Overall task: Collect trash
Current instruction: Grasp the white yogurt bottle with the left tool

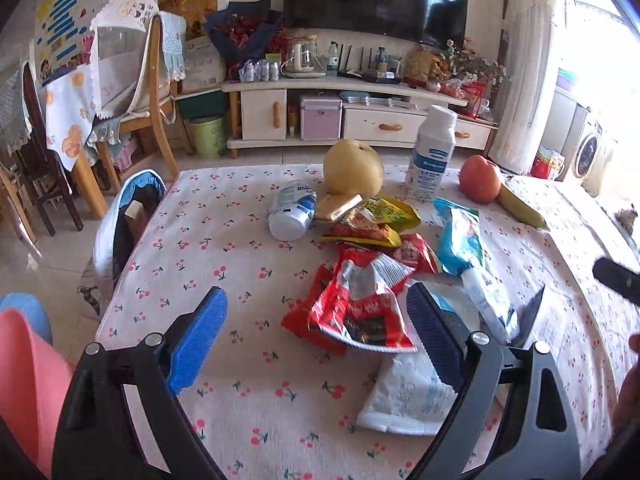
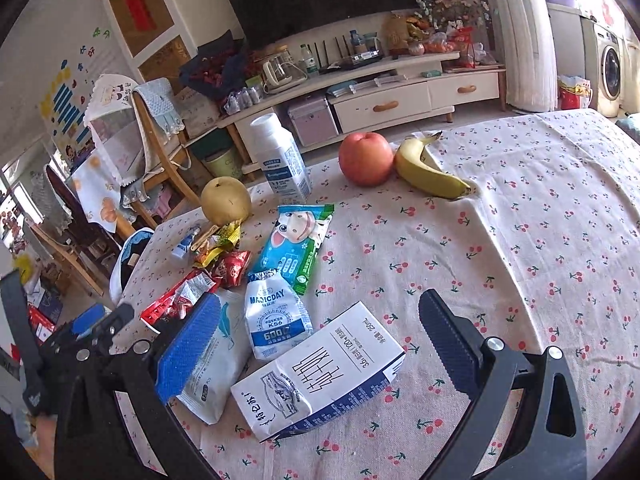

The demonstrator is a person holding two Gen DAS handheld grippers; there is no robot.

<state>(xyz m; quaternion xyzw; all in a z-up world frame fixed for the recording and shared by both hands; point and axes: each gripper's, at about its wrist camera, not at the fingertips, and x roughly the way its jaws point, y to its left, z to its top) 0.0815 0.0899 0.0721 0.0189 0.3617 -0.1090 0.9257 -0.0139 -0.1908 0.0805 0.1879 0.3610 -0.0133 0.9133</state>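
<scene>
Fingers [image 1: 218, 308] of both grippers wide apart, empty; right gripper [image 2: 320, 344] above milk carton [image 2: 320, 372].

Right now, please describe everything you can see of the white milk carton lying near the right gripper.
The milk carton is a white paper box with large black characters, small print, a dark blue bottom edge and a small drawing. It lies flat on the cherry tablecloth, between the open right gripper's fingers, unheld, its far end beside a white pouch.

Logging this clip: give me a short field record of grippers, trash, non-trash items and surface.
left gripper: open, above red wrapper
right gripper: open, over milk carton
other trash: blue pouch, MAGICDAY bag
fruit: pear, apple, banana
upright: white bottle
surface: cherry-print tablecloth
</scene>
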